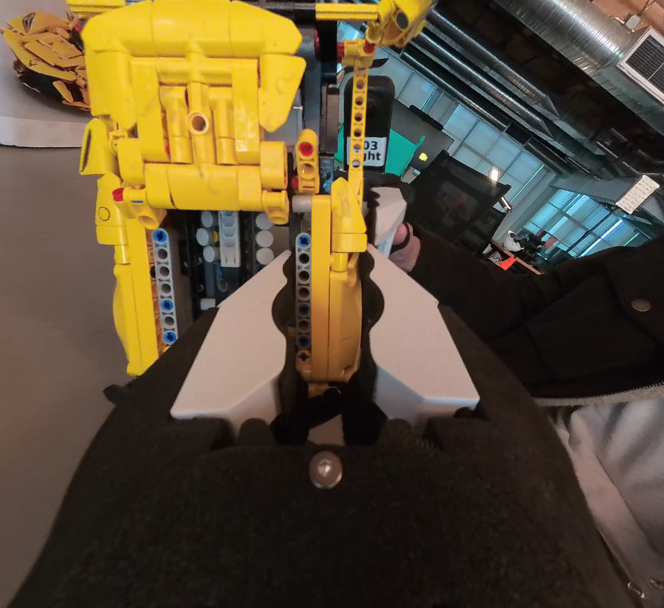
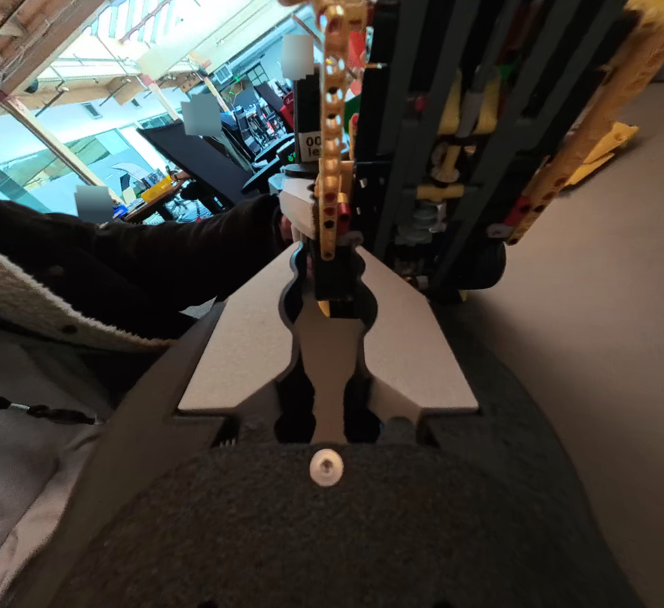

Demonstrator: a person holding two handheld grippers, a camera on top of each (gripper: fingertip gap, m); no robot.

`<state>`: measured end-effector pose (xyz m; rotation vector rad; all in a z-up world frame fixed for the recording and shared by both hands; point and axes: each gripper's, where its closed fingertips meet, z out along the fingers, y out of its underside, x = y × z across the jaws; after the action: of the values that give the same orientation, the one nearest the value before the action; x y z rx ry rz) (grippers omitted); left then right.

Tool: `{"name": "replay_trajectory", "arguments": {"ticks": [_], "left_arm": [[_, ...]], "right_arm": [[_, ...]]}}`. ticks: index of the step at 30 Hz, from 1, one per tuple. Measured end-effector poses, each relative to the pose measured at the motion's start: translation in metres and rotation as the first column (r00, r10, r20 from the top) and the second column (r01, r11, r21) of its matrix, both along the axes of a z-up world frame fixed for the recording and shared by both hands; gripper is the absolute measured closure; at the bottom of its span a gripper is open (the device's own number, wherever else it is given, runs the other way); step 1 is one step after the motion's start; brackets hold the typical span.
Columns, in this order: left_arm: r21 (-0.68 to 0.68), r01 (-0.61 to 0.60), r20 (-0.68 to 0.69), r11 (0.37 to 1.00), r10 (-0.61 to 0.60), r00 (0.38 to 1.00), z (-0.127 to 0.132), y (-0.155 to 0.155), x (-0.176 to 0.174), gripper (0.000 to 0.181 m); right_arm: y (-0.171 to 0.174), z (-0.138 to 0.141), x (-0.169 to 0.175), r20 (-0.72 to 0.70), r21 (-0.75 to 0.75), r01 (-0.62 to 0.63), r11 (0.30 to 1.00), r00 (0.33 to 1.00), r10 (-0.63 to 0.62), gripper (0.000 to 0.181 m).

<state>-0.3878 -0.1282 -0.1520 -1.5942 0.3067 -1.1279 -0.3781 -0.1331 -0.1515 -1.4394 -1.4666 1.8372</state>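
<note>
Left gripper (image 1: 328, 303): fingers closed most of the way and clamped on a yellow panel (image 1: 337, 303) at the edge of a brick-built car model (image 1: 190, 105). A grey holed beam (image 1: 304, 288) lies against the panel, toward the left finger, and is caught in the same grip. The model stands on end, lifted off the bench (image 1: 36, 267). Its yellow bodywork rises ahead of the fingertips and to their left.

A thin yellow beam (image 1: 357, 112) runs straight ahead of the fingertips, hanging from a yellow linkage above. Past it sits the right gripper (image 1: 381, 209), facing back, held by a hand in a dark sleeve. Far left of the fingers, a printed booklet (image 1: 39, 62) lies on the bench.

Right gripper (image 2: 332, 288): fingers part open. A black part (image 2: 332, 281) with a yellow tip sits between the fingertips, close against the right finger. A sliver of gap shows on the left side, so whether it is actually pinched cannot be told. The thin beam (image 2: 332, 123) stands just beyond the tips. The model's dark underside (image 2: 413, 123) fills the space ahead and right of the fingers, with axles and gears showing. The left gripper (image 2: 298, 206) is just behind the beam, slightly left.

Both grippers meet the model from opposite sides.
</note>
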Motion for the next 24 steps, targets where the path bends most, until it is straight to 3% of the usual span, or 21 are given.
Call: {"name": "replay_trajectory", "arguments": {"ticks": [3,9,16,18,19,24], "left_arm": [[0.005,-0.006,-0.008,1.000,0.006,1.000,0.000,0.000,0.001,0.148],[0.013,-0.003,-0.038,1.000,0.003,0.999,-0.001,0.000,0.003,0.148],[0.016,0.007,-0.065,1.000,-0.006,0.998,-0.003,-0.001,0.008,0.148],[0.016,0.007,-0.068,1.000,-0.006,0.998,-0.003,-0.001,0.008,0.148],[0.015,0.003,-0.061,1.000,-0.002,0.998,-0.002,0.000,0.007,0.148],[0.026,0.023,-0.129,0.999,-0.019,0.992,-0.007,-0.002,0.011,0.148]], "right_arm": [[0.004,0.007,0.001,-0.017,-0.048,-0.004,0.999,1.000,0.003,0.175],[0.004,0.007,0.002,-0.020,-0.091,-0.015,0.996,1.000,0.013,0.175],[0.015,0.017,0.000,-0.073,-0.105,0.036,0.994,0.996,-0.044,0.148],[0.016,0.016,0.001,-0.067,-0.073,0.044,0.996,0.997,-0.049,0.159],[0.013,0.021,0.004,-0.088,-0.056,0.020,0.998,0.996,-0.025,0.175],[0.009,0.013,0.013,-0.034,0.022,-0.025,0.999,0.999,0.025,0.175]]}}
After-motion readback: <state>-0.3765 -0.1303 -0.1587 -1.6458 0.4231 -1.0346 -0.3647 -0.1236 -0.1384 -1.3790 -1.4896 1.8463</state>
